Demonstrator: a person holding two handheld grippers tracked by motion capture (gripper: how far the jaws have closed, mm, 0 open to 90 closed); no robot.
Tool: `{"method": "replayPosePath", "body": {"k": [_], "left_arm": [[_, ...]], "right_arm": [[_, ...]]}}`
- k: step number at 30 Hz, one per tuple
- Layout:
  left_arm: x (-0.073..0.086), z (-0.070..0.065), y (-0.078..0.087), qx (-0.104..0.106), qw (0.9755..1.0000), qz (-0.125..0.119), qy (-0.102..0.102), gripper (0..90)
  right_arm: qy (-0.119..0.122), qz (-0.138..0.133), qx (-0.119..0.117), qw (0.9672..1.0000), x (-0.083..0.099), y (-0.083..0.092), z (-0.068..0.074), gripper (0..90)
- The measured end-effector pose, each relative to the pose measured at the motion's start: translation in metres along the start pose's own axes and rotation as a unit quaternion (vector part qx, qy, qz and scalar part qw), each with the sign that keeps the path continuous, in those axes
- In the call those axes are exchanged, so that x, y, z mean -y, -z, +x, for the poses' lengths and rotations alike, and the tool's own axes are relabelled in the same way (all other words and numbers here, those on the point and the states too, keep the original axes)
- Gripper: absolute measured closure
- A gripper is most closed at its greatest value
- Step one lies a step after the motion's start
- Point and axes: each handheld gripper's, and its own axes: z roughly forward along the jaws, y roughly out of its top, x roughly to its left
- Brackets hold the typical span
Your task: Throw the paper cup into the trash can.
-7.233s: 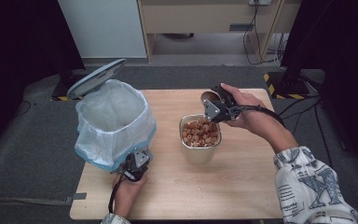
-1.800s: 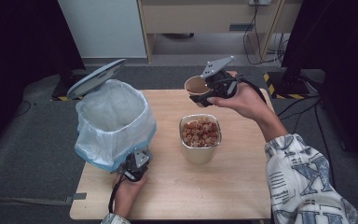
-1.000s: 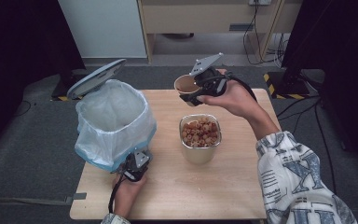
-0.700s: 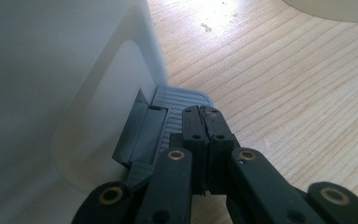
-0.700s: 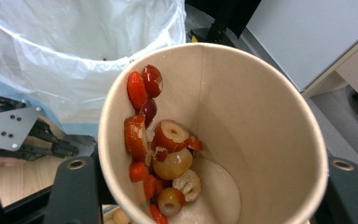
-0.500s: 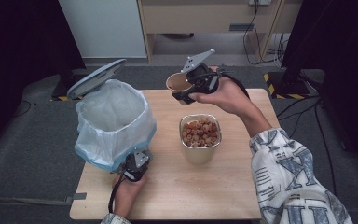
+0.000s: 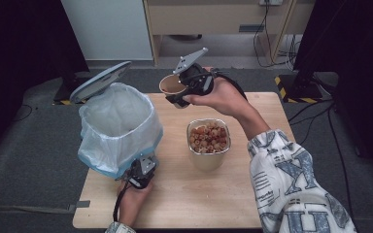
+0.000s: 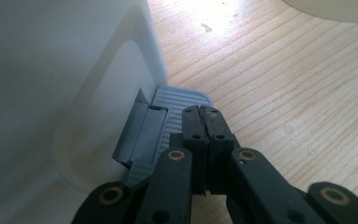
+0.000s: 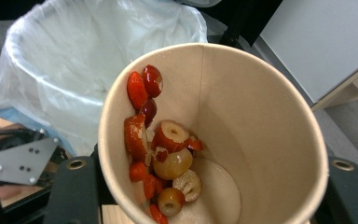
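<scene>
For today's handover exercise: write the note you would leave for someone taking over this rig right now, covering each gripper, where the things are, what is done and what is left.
Left gripper: shut, tips resting on the grey pedal at the foot of the bin; the bin's lid stands open.
Right gripper: shut on the paper cup, held in the air, tilted toward the bin, between the bin and the metal container.
Done: some dried fruit slices are in the cup.
Left: probably carry the cup over the bag-lined bin and tip the slices in. The container on the table is full of the same fruit.
</scene>
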Motion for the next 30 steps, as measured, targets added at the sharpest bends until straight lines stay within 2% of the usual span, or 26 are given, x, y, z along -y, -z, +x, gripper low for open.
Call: {"method": "replayPosePath", "body": {"k": [23, 30], "left_arm": [[0.0, 0.0, 0.0, 0.0, 1.0, 0.0, 0.0, 88.0], [0.0, 0.0, 0.0, -0.001, 1.0, 0.0, -0.001, 88.1]], "right_arm": [[-0.015, -0.018, -0.034, 0.9991, -0.025, -0.026, 0.014, 36.0], [-0.013, -0.022, -0.037, 0.999, -0.032, -0.031, 0.018, 36.0]]}}
